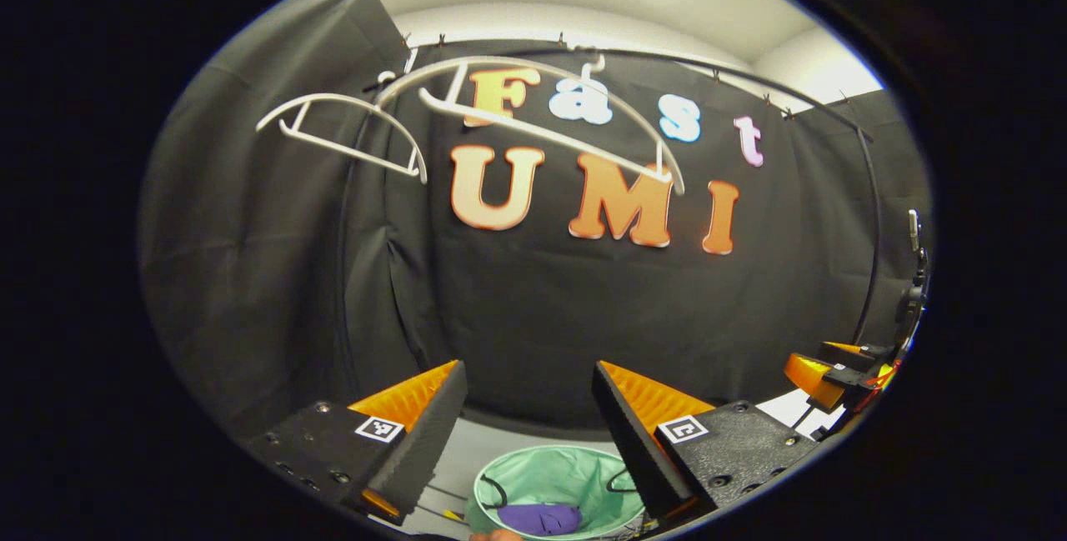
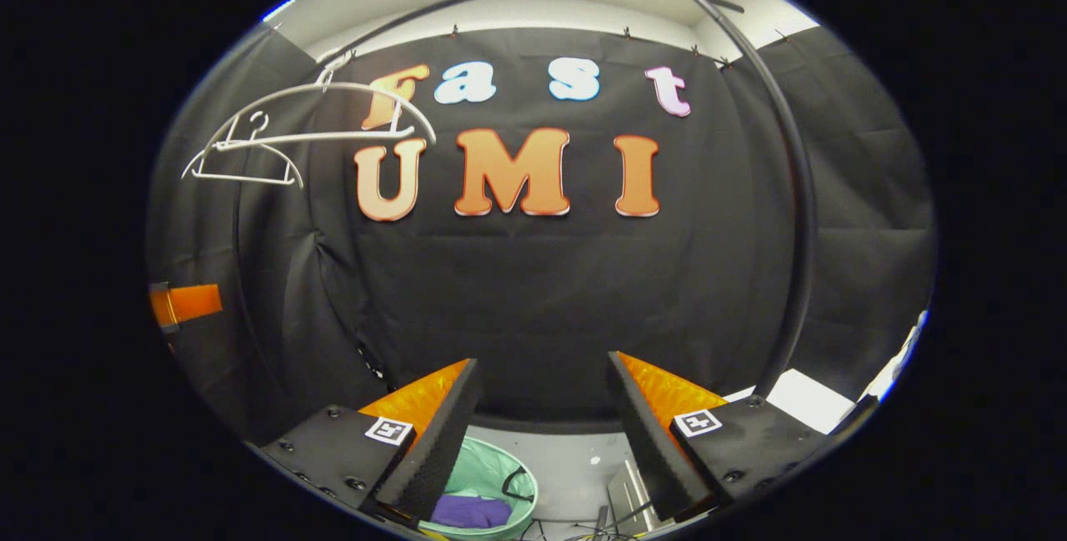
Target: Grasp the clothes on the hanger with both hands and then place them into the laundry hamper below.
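Both claws stood with their fingers apart and nothing between them: my left gripper (image 1: 527,408) at the bottom of the left gripper view, my right gripper (image 2: 542,408) at the bottom of the right gripper view. Below the left one, at the bottom centre of its frame, sat the pale green laundry hamper (image 1: 575,474), and a purple garment (image 1: 540,518) lay crumpled inside it near the lower edge. From the right gripper view the same hamper (image 2: 483,470) appeared at lower left, with the purple cloth (image 2: 471,512) bunched in its bottom. Two white hangers (image 1: 533,120) hung bare from the black rail (image 1: 733,74) in the upper left of each frame, so I judged the clothes were already down. The garment looked soft, light and limp, likely to sag and fold wherever held; I would have pinched it at two separated spots along an edge. Heaped as it was, it pointed no clear way, though the heap ran roughly left to right across the hamper floor.
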